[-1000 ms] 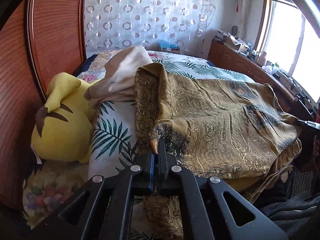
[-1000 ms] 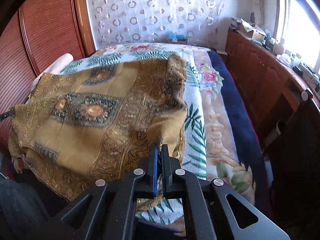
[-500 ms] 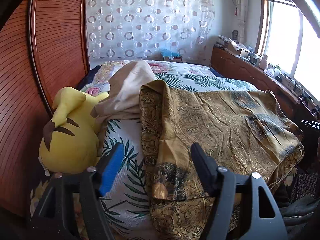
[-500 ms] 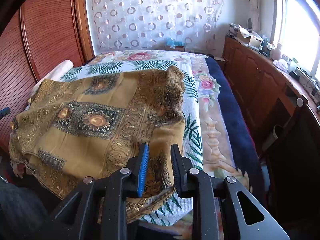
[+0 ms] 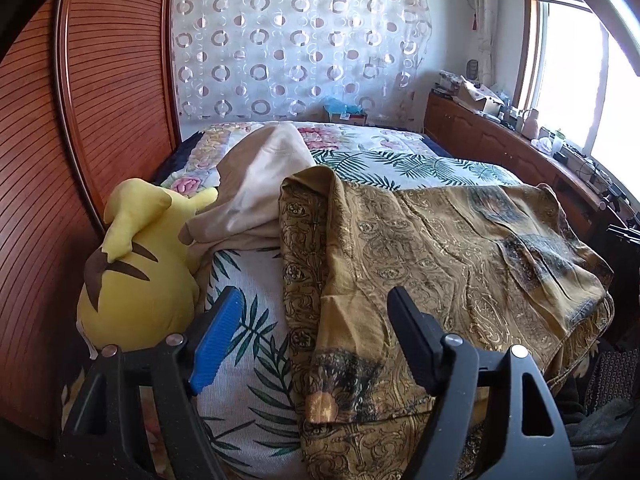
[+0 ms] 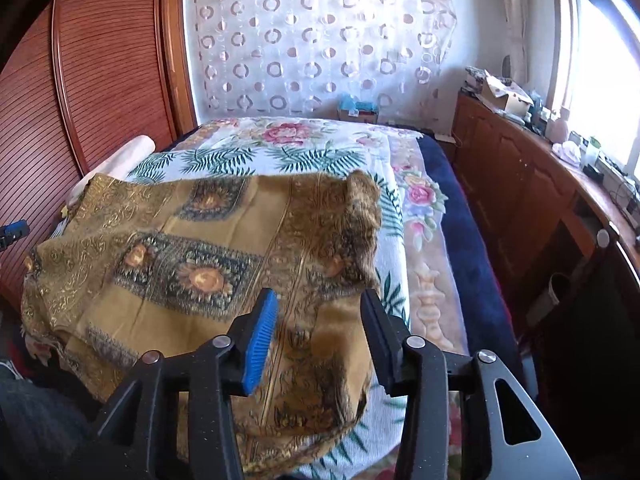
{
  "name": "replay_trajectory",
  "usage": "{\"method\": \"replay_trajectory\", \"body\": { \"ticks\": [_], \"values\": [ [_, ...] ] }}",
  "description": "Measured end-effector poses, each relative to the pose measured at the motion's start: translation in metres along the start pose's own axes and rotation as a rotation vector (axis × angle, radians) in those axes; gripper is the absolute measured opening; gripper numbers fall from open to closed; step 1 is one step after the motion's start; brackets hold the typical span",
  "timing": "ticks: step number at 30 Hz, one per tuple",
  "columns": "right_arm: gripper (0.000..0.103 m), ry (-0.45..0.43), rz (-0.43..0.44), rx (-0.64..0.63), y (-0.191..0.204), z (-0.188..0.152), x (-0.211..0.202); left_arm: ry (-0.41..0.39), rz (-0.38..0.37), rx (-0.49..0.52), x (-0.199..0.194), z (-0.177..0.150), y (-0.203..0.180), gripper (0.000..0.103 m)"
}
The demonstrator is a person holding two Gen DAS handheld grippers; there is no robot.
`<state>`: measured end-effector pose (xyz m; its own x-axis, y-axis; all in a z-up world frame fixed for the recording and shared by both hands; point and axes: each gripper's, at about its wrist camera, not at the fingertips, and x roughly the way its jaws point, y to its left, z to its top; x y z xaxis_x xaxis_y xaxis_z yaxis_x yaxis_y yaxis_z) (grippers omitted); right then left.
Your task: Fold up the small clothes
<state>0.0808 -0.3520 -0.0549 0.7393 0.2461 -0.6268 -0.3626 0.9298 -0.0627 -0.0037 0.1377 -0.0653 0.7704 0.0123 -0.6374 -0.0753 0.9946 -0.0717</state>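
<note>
Plush toy [image 5: 136, 276] and beige cloth [image 5: 256, 184] crowd the garment's [image 5: 440, 248] left.

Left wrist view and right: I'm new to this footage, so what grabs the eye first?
A mustard-gold patterned garment lies spread across the leaf-print bed cover, under both grippers. The left gripper stands open; the right gripper is opening, cloth beneath it unpinched. A yellow plush toy sits at the bed's left edge.

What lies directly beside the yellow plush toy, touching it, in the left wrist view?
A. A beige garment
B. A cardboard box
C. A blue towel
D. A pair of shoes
A: the beige garment is bunched against the yellow plush toy on the bed, left of the gold patterned cloth.
</note>
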Motion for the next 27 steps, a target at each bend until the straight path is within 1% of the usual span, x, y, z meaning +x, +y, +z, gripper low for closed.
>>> {"method": "replay_trajectory", "body": {
  "ticks": [3,7,8,10,12,16,19,24,27],
  "values": [
    [0.046,-0.007,-0.013,-0.026,0.003,0.009,0.008,-0.011,0.001,0.009,0.004,0.007,-0.002,0.076],
    [0.046,-0.017,-0.004,-0.035,0.006,0.02,0.022,-0.012,-0.005,0.018,0.017,0.02,-0.005,0.076],
    [0.047,-0.021,-0.001,-0.036,0.006,0.024,0.027,-0.011,-0.008,0.024,0.022,0.025,-0.005,0.076],
    [0.055,-0.023,-0.001,-0.038,0.006,0.028,0.036,-0.008,-0.007,0.033,0.032,0.033,-0.006,0.076],
    [0.057,-0.014,-0.007,-0.045,0.005,0.035,0.049,0.002,-0.006,0.041,0.046,0.043,-0.005,0.076],
    [0.057,0.019,-0.027,-0.044,-0.001,0.046,0.077,0.035,-0.015,0.037,0.072,0.063,-0.003,0.076],
    [0.057,0.051,-0.039,-0.04,-0.006,0.055,0.099,0.075,-0.017,0.037,0.095,0.07,-0.001,0.076],
    [0.057,0.123,-0.059,-0.005,-0.016,0.063,0.137,0.164,-0.022,0.035,0.128,0.067,0.003,0.076],
    [0.057,0.154,-0.064,0.018,-0.022,0.066,0.154,0.213,-0.026,0.006,0.142,0.062,0.011,0.076]
  ]
}}
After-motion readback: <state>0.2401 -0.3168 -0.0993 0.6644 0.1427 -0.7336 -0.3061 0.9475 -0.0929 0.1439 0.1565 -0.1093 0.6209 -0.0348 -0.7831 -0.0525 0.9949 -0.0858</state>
